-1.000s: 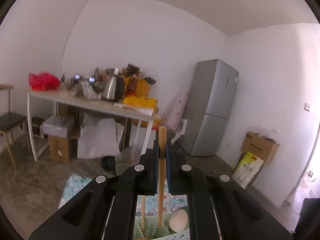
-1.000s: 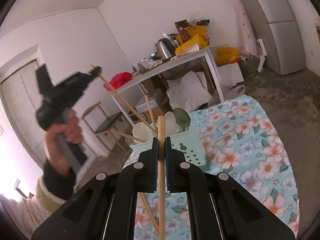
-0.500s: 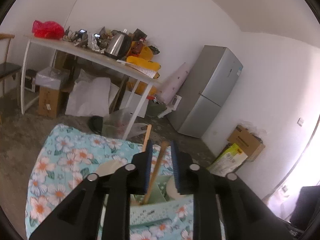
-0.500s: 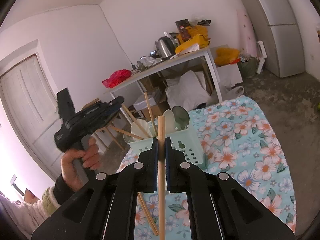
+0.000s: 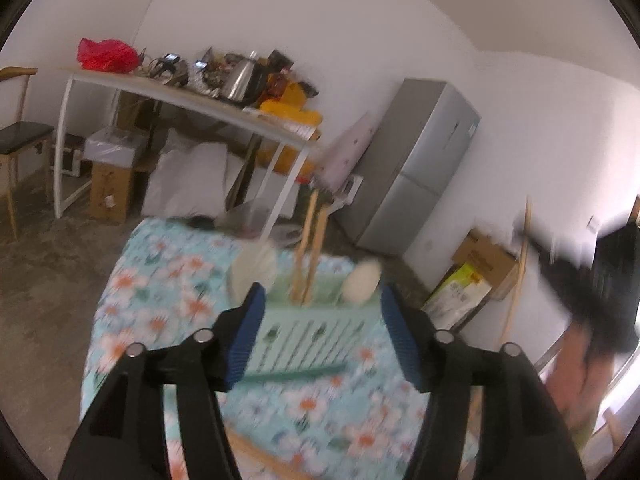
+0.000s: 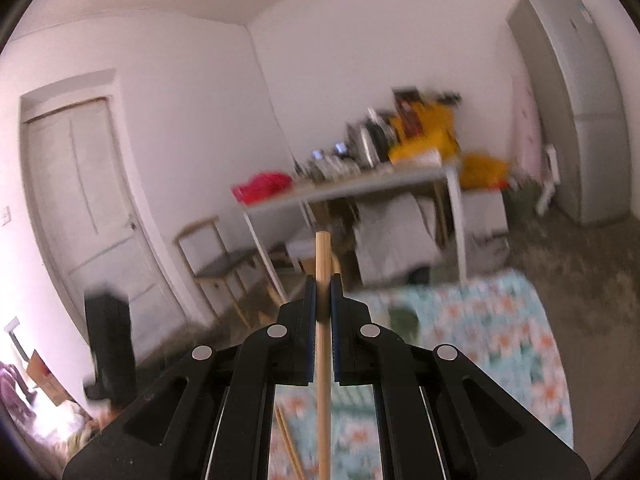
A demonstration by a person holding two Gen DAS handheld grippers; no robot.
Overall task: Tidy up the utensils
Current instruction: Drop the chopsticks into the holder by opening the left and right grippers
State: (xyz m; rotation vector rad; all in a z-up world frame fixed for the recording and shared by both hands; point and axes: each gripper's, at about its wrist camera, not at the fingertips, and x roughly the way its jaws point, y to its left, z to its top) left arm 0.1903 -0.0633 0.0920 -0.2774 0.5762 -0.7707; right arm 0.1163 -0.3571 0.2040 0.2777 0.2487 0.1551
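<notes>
A grey fridge [image 5: 420, 172] stands against the far wall beside a cluttered white table [image 5: 192, 98], and in front of them a floral cloth [image 5: 168, 280] carries a pale green basket [image 5: 308, 332] with two wooden chopsticks [image 5: 306, 252] and a couple of pale spoons [image 5: 362, 280] standing upright in it. The left gripper [image 5: 322, 338] hangs just short of the basket with its jaws spread wide and nothing between them. The right gripper [image 6: 323, 312] has its jaws closed on a single wooden chopstick [image 6: 322, 344] that runs straight up between them, while more loose sticks [image 6: 288, 440] lie on the cloth below it.
</notes>
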